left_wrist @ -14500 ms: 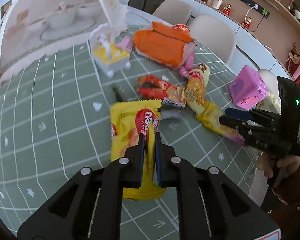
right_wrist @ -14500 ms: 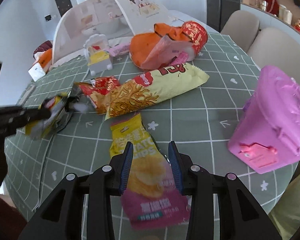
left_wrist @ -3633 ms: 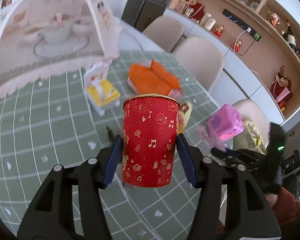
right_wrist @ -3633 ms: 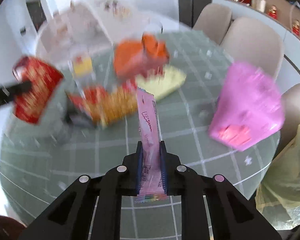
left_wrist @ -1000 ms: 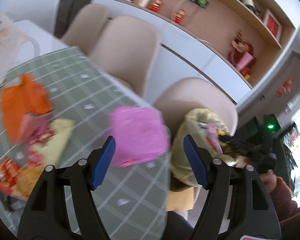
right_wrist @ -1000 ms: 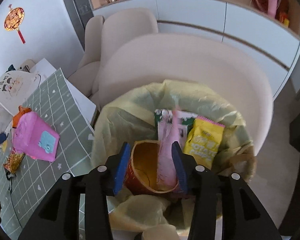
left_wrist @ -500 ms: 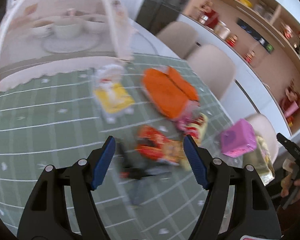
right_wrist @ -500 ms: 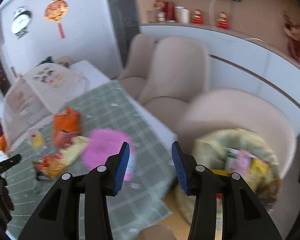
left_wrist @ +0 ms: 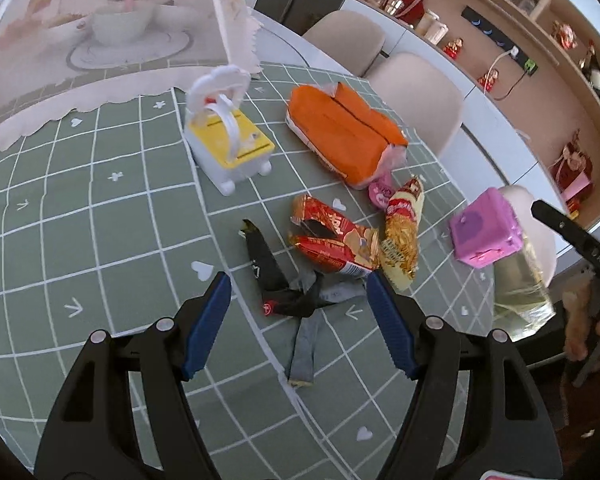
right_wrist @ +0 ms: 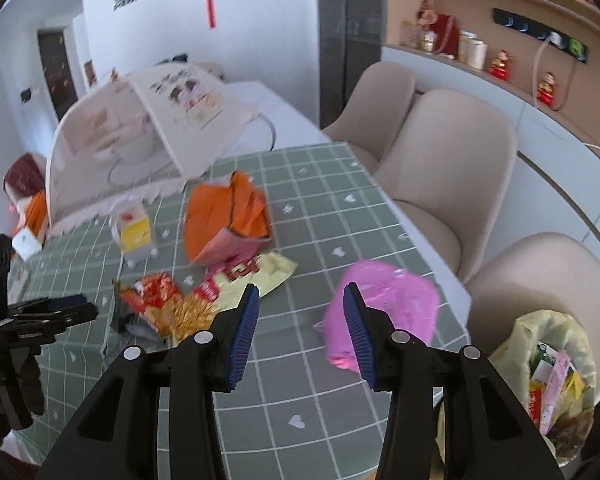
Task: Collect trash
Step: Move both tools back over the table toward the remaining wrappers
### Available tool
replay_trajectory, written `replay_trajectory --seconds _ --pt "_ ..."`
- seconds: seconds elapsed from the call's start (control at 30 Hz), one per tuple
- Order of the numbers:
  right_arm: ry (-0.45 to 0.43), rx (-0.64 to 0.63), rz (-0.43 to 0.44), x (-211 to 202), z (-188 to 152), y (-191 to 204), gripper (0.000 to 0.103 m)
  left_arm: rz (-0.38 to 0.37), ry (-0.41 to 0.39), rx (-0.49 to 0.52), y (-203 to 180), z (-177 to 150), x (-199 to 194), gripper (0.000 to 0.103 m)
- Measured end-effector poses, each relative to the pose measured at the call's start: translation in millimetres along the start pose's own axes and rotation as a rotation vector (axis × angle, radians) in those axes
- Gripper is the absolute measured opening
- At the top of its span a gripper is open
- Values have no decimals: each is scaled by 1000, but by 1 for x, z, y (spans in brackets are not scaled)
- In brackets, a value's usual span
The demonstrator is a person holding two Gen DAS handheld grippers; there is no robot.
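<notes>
Hovering low in the left wrist frame, the left gripper point(left_wrist: 298, 312) is standing with its jaws spread wide and holding nothing. A black wrapper point(left_wrist: 274, 278) is lying between its fingertips on the green tablecloth point(left_wrist: 100, 240). Beyond it, a red packet point(left_wrist: 332, 240) is touching a yellow packet point(left_wrist: 404, 236). The right gripper point(right_wrist: 300, 316) is also gaping wide and empty. At the lower right of that frame, a yellow trash bag point(right_wrist: 540, 344) is holding wrappers beside the table.
</notes>
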State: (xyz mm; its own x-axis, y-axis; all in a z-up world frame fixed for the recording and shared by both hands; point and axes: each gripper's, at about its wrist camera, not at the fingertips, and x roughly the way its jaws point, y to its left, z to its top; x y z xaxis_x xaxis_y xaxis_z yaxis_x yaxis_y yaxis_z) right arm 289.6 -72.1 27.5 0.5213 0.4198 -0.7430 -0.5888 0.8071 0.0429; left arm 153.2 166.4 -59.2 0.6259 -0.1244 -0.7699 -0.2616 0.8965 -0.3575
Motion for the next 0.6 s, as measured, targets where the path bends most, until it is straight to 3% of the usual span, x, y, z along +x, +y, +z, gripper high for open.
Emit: replay_trajectory --seconds 0.27,0.5,0.6 --pt "38 -30 85 22 3 22 42 7 19 75 -5 1 4 67" --pt "127 -182 267 79 -1 91 42 59 -45 -62 33 2 -33 67" --pt "155 -254 305 109 -3 119 42 68 -65 -124 50 -1 -46 67"
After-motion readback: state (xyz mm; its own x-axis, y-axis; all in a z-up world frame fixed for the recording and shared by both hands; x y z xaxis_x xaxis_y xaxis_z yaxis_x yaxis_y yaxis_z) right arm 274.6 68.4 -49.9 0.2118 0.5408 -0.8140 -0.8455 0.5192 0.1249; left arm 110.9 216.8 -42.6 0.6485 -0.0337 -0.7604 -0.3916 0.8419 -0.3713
